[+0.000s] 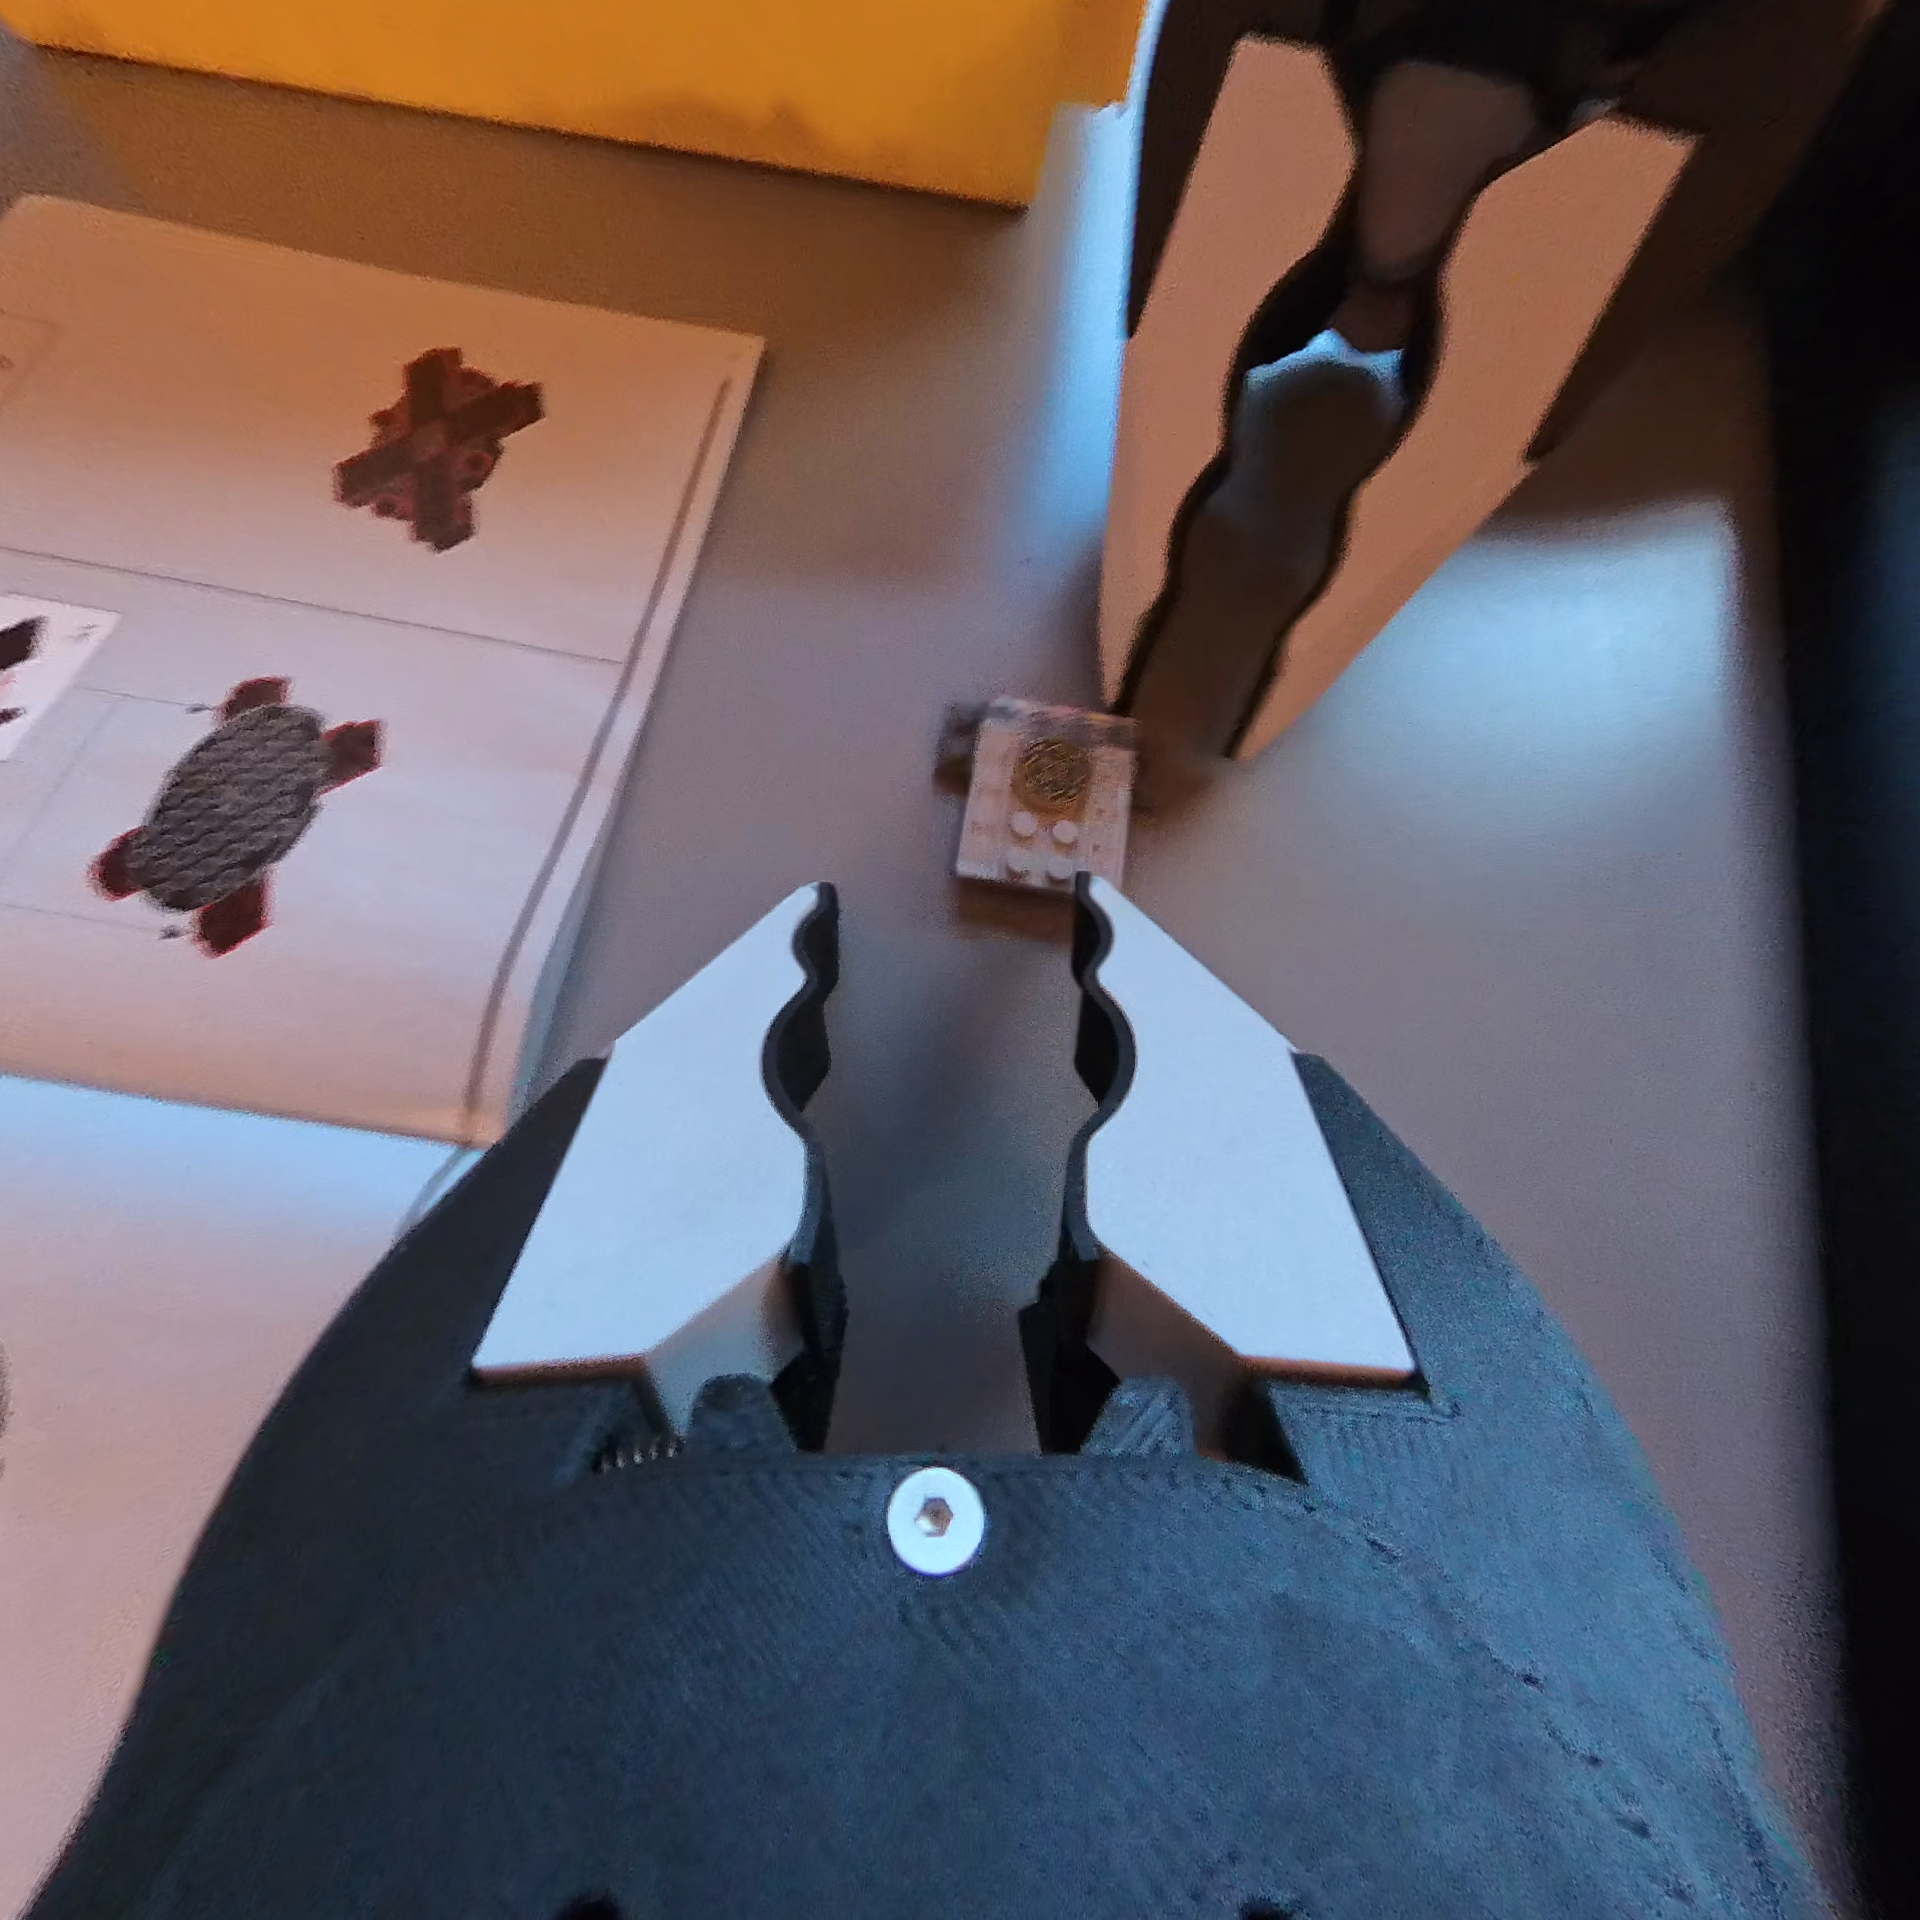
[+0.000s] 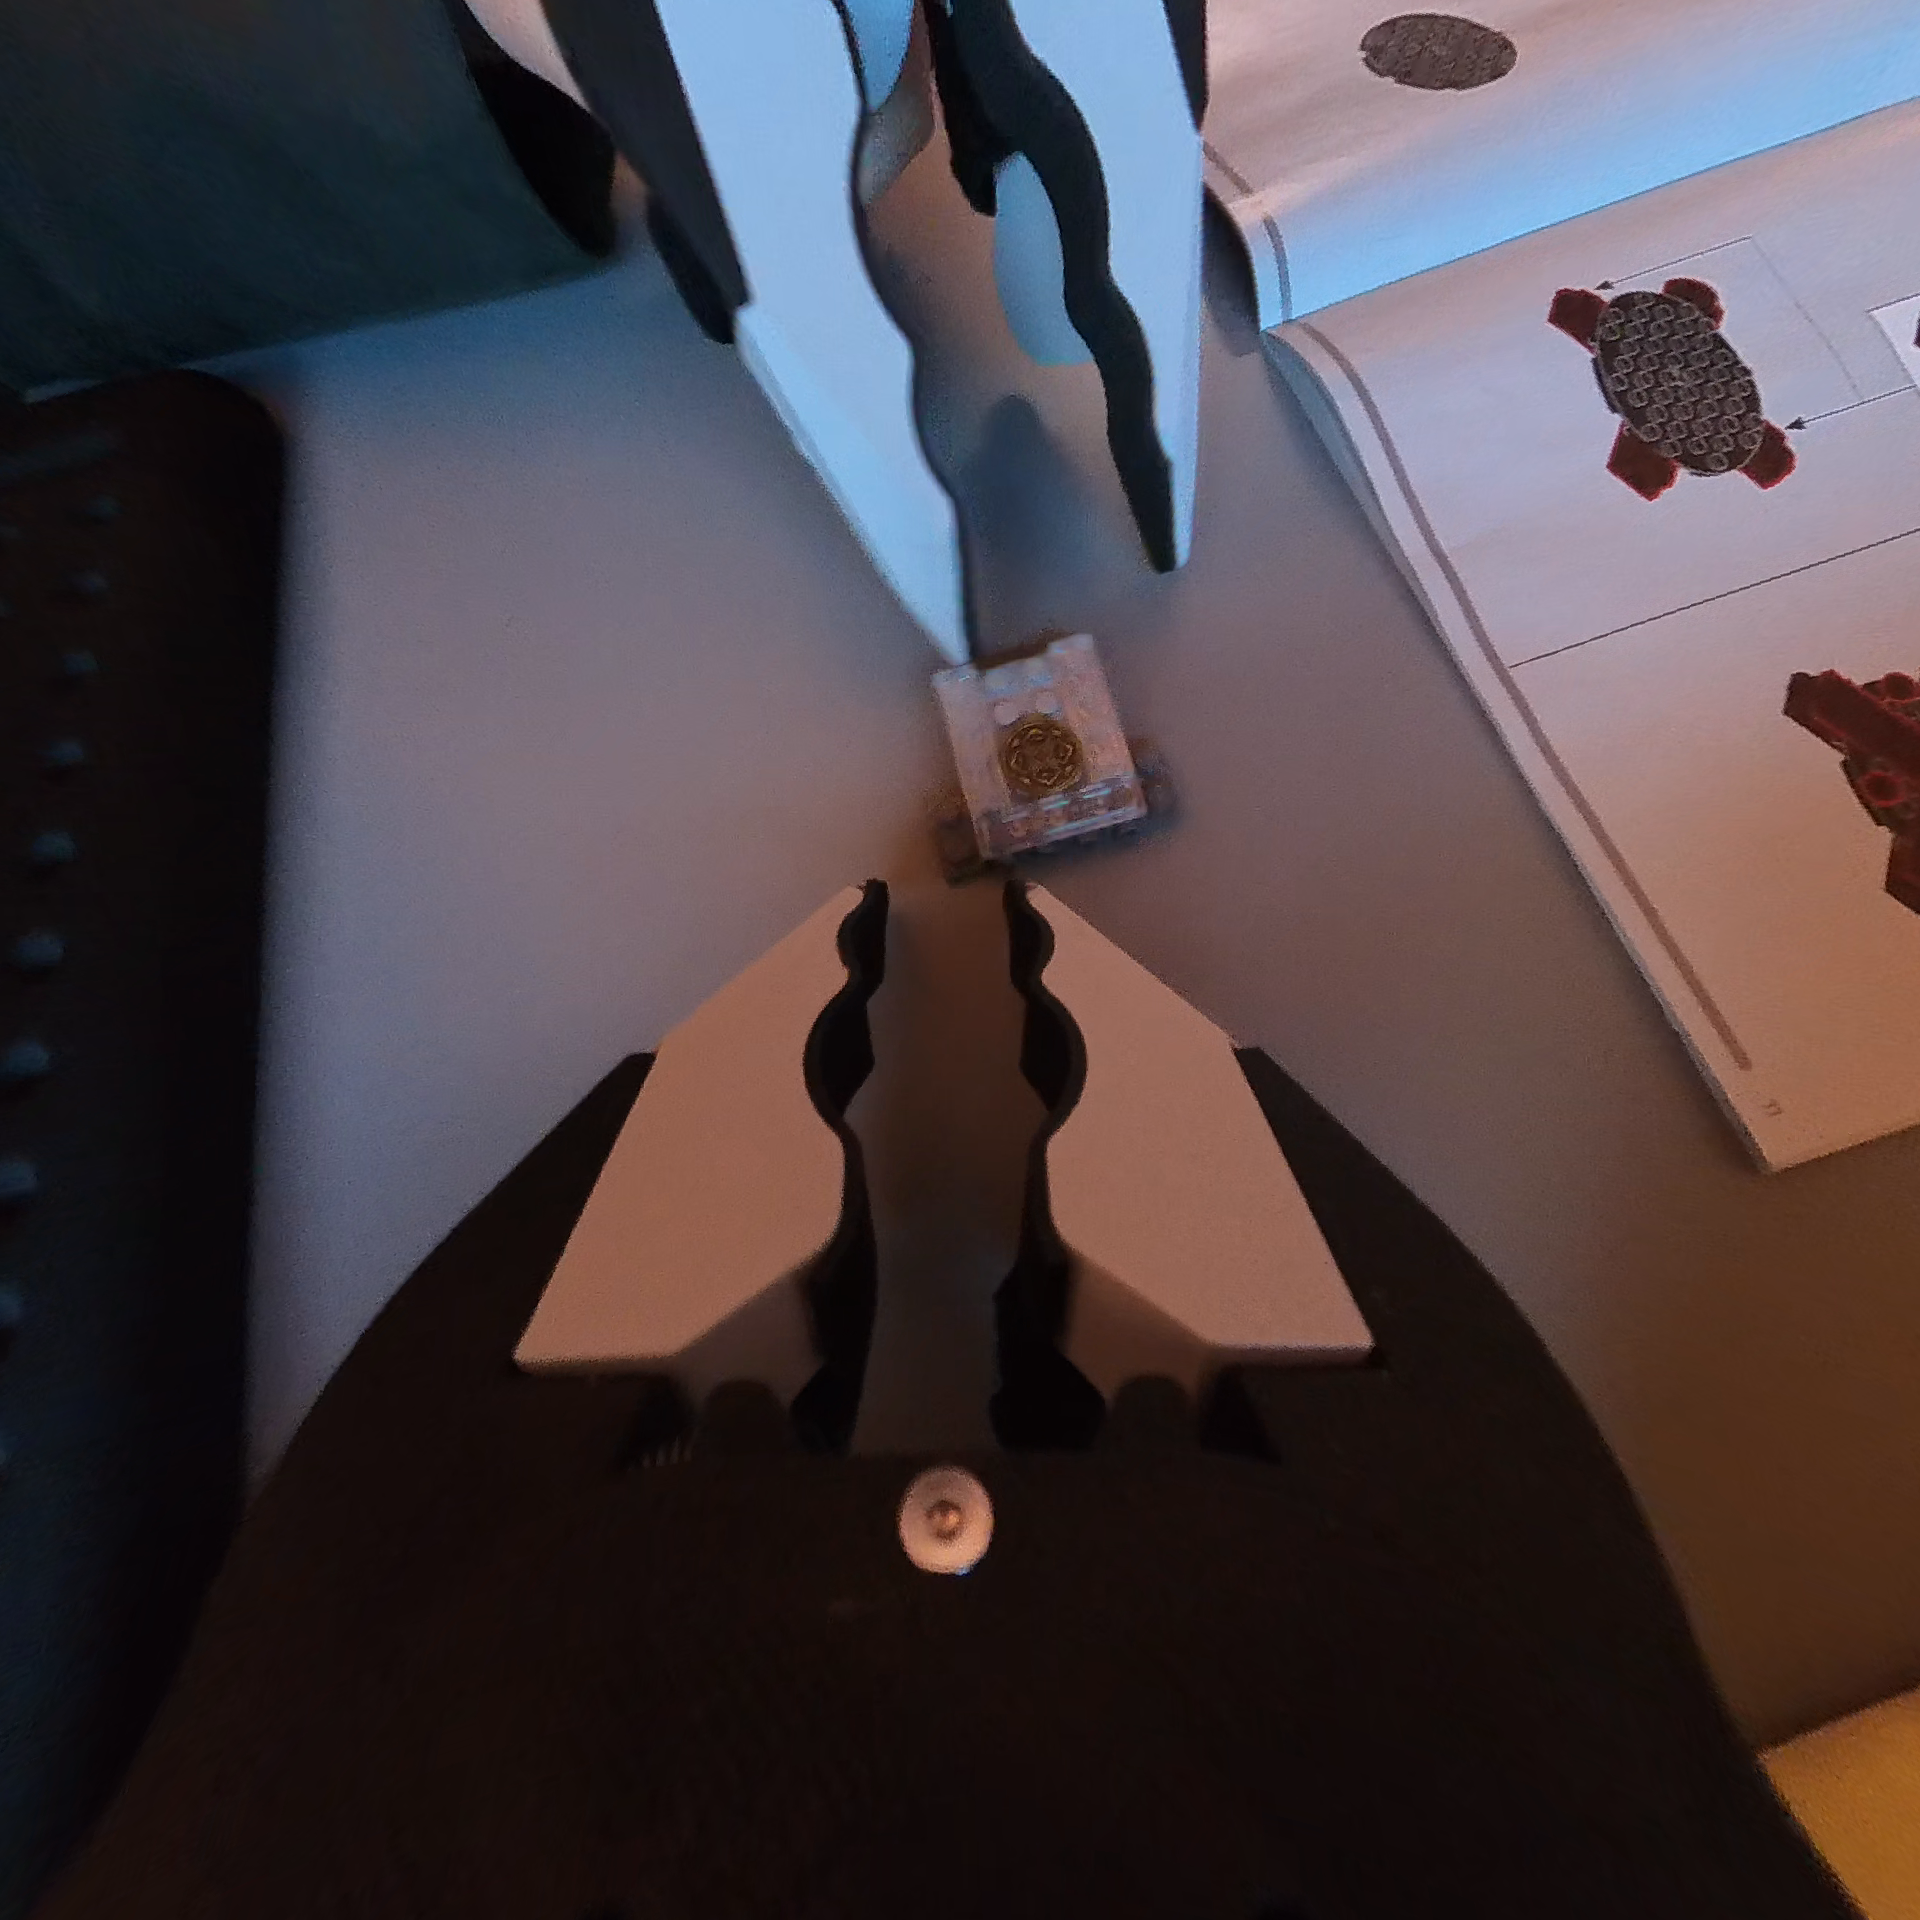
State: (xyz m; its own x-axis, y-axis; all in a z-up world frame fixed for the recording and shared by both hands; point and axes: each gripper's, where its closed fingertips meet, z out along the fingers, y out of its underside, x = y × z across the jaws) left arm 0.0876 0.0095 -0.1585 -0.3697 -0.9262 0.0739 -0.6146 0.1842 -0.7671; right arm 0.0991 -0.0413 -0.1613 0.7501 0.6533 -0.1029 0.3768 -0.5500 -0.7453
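Left wrist view: left hand-held gripper (image 1: pixel 956 894), wavy black pads, spread and empty, just short of a small translucent studded brick assembly (image 1: pixel 1044 795) bearing a round gold tile on the smooth grey counter (image 1: pixel 1455 935). An instruction booklet (image 1: pixel 312 675) lies left.

Right wrist view: right hand-held gripper (image 2: pixel 943 891), narrowly parted, empty, near the assembly (image 2: pixel 1034 753).

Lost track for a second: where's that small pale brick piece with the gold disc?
The pale brick piece lies on the grey table, between the tips of the left tongs and the right tongs, right of the open instruction booklet in the left wrist view.
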